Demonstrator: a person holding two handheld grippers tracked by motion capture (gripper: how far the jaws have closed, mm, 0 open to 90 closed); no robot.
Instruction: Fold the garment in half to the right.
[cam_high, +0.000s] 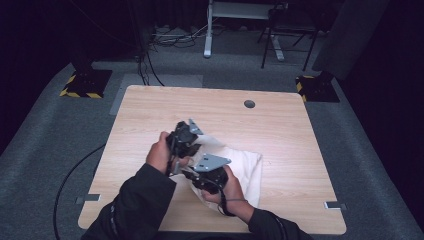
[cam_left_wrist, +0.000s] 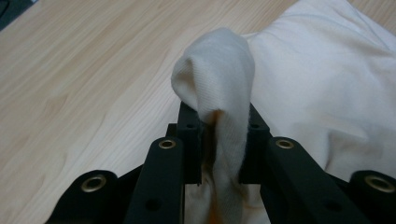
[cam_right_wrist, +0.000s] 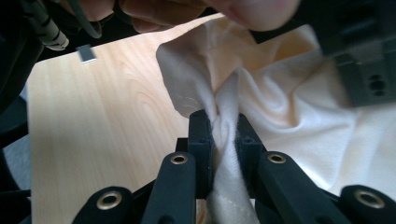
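A cream-white cloth (cam_high: 245, 170) lies bunched on the wooden table (cam_high: 150, 110), right of centre near the front. My left gripper (cam_high: 186, 136) sits at the cloth's left corner, and in the left gripper view it (cam_left_wrist: 223, 122) is shut on a raised fold of the cloth (cam_left_wrist: 219, 74). My right gripper (cam_high: 206, 172) is just in front of it, close beside the left one. Seen from the right gripper view, it (cam_right_wrist: 224, 128) is shut on a twisted ridge of the cloth (cam_right_wrist: 289, 112). The left hand and the left gripper's body (cam_right_wrist: 364, 60) loom close above.
A round cable hole (cam_high: 249, 104) is in the table's far side. Metal brackets (cam_high: 335, 205) sit at the front edge. Beyond the table stand a white desk leg (cam_high: 208, 30), a dark stand (cam_high: 287, 35) and yellow-striped bases (cam_high: 82, 85). A cable (cam_high: 65, 185) trails on the carpet at left.
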